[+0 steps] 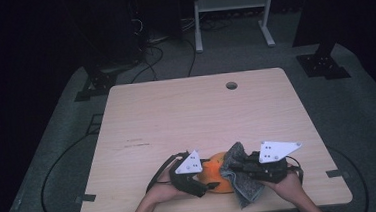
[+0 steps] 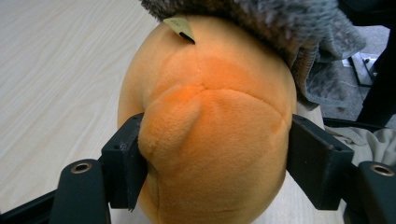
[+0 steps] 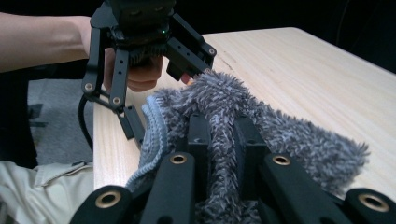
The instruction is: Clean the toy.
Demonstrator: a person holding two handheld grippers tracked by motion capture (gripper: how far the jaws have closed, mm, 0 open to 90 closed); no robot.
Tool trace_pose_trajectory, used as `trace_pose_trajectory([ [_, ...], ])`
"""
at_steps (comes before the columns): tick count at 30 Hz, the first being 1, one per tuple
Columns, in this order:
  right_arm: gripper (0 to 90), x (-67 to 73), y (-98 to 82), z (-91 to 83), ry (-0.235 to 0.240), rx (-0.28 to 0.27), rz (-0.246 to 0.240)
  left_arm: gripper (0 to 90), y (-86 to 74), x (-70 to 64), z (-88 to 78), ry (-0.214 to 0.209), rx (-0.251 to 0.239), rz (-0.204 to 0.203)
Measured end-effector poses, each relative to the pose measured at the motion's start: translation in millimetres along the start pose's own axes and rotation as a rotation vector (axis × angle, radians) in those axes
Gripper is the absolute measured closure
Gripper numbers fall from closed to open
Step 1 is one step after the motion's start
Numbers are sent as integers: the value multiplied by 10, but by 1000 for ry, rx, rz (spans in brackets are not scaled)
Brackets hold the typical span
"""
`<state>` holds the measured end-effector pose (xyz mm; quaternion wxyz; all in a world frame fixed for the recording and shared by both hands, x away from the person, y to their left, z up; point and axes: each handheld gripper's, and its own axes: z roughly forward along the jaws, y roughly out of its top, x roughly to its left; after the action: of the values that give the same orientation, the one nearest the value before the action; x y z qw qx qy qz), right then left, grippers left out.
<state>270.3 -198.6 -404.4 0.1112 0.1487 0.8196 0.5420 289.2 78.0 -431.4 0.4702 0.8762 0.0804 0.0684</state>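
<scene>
At the near edge of the worktop (image 1: 147, 119): everything sits close to the person.
Plush: an orange stuffed toy (image 2: 210, 126), rounded and seamed, resting on the wood between the two hands; a small tag shows near its top.
Cloth: a grey shaggy towel (image 3: 261, 126) draped over the far side of the plush, touching it.
Left tool (image 1: 201, 185): jaws pinching the plush from both sides, pads sunk into the fabric.
Right tool (image 3: 219, 140): jaws pressed together on a fold of the cloth.
Step in hand: likely wiping the plush with the cloth.
How to do it well: keep the left hold steady so the soft body cannot roll, and drag the cloth across in light strokes.
</scene>
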Motion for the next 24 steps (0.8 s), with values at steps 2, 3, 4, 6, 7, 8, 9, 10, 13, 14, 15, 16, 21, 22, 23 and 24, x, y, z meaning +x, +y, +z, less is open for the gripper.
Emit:
trace_pose_trajectory([
  [2,792,-62,-55,-27,-6,9,25,284,-18,21,-11,-1,-3,-16],
  [3,792,-95,-90,-46,-17,18,33,284,-28,27,-9,-3,-9,-25],
  [4,792,-124,-125,-70,-24,24,50,284,-39,30,-8,-3,-13,-27],
  [6,792,-163,-173,-116,-37,34,68,284,-43,24,-3,0,-18,-26],
  [7,792,-166,-175,-136,-43,35,69,284,-38,18,1,1,-19,-22],
  [8,792,-157,-163,-151,-45,31,65,284,-35,13,5,4,-18,-16],
  [9,792,-132,-138,-157,-45,25,58,284,-28,6,11,5,-18,-13],
  [10,792,-103,-102,-156,-36,14,47,284,-18,-3,19,9,-19,-9],
  [13,793,9,43,-94,-6,-19,1,284,11,-27,50,14,-18,2],
  [14,793,49,84,-59,8,-24,-9,284,18,-36,54,14,-15,8],
  [15,793,80,113,-22,24,-25,-22,283,20,-52,58,18,-17,11],
  [16,793,108,130,18,33,-19,-34,283,18,-59,56,17,-12,22],
  [21,793,65,61,89,36,-2,-9,302,-13,-33,25,15,6,23],
  [22,793,41,47,76,25,-2,1,305,-26,-24,18,13,7,21],
  [23,792,20,32,59,16,0,13,309,-41,-12,9,10,10,21],
  [24,793,-5,13,43,7,2,18,310,-56,-2,2,9,9,16],
])
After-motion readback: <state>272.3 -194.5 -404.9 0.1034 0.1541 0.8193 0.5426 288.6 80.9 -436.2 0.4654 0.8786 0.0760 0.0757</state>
